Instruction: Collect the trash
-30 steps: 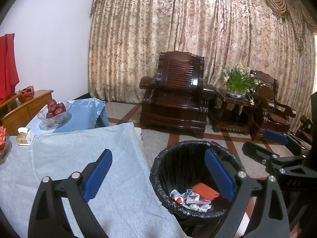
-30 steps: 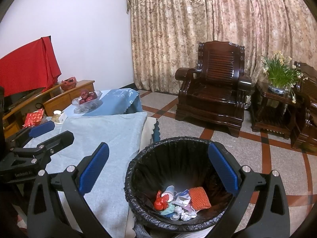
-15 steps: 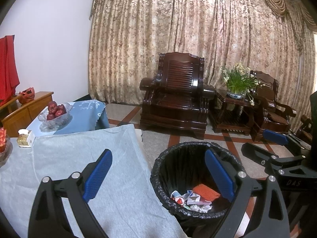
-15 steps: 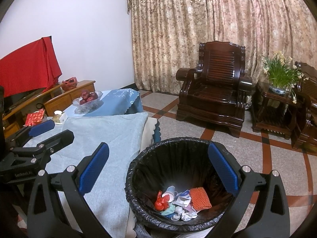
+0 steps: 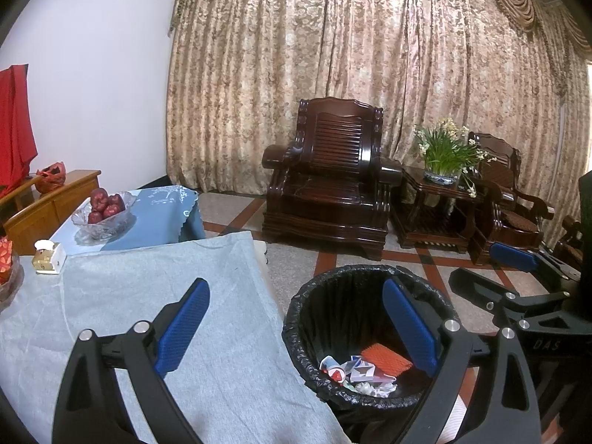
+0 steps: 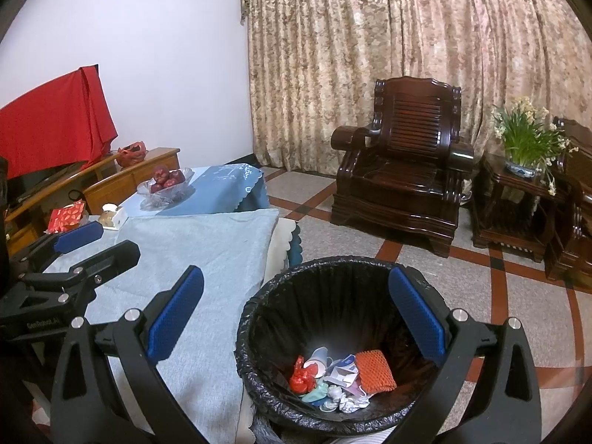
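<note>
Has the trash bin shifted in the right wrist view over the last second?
No. The trash bin sits at the same spot beside the grey tablecloth edge; only tiny camera drift shows.

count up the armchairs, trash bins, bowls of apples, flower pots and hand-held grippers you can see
armchair: 2
trash bin: 1
bowl of apples: 1
flower pot: 1
hand-held gripper: 2, left hand-held gripper, right hand-held gripper
total: 7
</note>
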